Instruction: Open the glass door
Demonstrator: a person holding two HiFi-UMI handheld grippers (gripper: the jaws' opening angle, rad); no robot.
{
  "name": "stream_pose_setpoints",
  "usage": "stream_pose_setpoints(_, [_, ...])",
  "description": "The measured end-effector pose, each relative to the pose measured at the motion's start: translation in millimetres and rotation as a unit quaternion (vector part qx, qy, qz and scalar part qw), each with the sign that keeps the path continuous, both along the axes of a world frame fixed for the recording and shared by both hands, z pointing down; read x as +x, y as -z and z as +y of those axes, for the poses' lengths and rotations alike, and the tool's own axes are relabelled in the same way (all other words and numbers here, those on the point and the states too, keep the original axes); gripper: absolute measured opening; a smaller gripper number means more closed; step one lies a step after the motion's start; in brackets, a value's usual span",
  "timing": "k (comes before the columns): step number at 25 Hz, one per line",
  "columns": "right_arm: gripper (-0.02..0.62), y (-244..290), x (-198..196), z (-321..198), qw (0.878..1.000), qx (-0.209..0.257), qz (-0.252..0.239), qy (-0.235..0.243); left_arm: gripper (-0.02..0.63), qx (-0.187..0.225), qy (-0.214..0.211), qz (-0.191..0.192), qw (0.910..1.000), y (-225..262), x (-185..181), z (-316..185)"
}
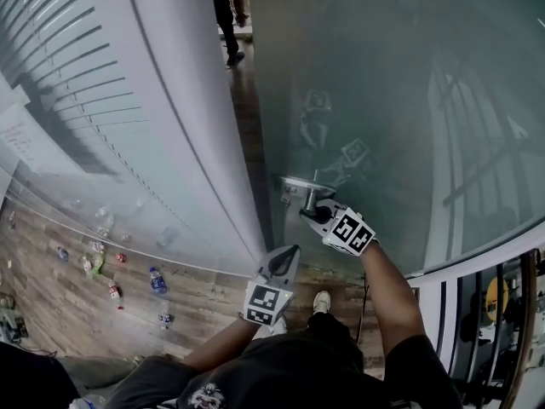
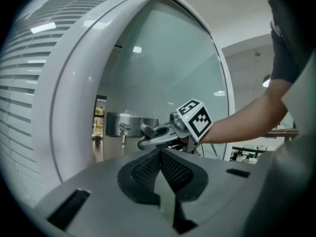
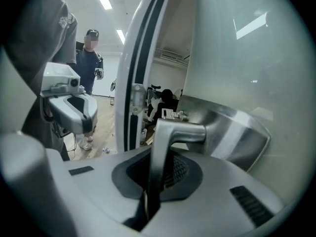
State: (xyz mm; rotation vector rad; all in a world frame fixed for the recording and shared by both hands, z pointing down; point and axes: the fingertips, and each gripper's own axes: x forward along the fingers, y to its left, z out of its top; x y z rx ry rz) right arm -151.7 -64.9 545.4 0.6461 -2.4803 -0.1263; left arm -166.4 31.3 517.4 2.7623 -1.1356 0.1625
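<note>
The right gripper (image 1: 312, 214) clamped the silver metal lever handle (image 1: 300, 184) of the frosted glass door (image 1: 383, 92). The door seemed ajar at the handle's 9 o'clock, with most of its swing left. The left gripper (image 1: 286, 257) hung closed and empty at 7 o'clock.

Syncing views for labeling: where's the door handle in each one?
Head view: handle centre, in the right tool.
Left gripper view: handle centre, right of the key.
Right gripper view: handle centre, between the shut jaws.
Shared landmark: steel lock plate behind the handle.
</note>
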Motion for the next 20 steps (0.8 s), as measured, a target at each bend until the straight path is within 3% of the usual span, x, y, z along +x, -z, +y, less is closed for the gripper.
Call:
stream_pose_setpoints(8, [0.017, -21.6, 41.9, -76.9, 0.999, 0.005, -0.007, -0.041, 0.006, 0.014, 0.022, -0.016, 0.9995, -20.2, 32.9, -49.7])
stream_pose_setpoints(13, [0.017, -29.4, 61.6, -123.7, 0.996, 0.004, -0.009, -0.083, 0.006, -0.010, 0.044, -0.022, 0.9987, -28.8, 41.2, -75.8])
stream_pose_setpoints(17, [0.016, -23.0, 106.5, -175.9, 0.994, -0.003, -0.010, -0.107, 0.006, -0.002, 0.078, -0.021, 0.9968, -23.7, 75.4, -121.8])
stream_pose_setpoints(20, [0.017, -8.7, 141.8, -228.4, 0.991, 0.003, -0.003, -0.134, 0.006, -0.021, 0.099, -0.023, 0.9946, -12.3, 99.1, -164.7])
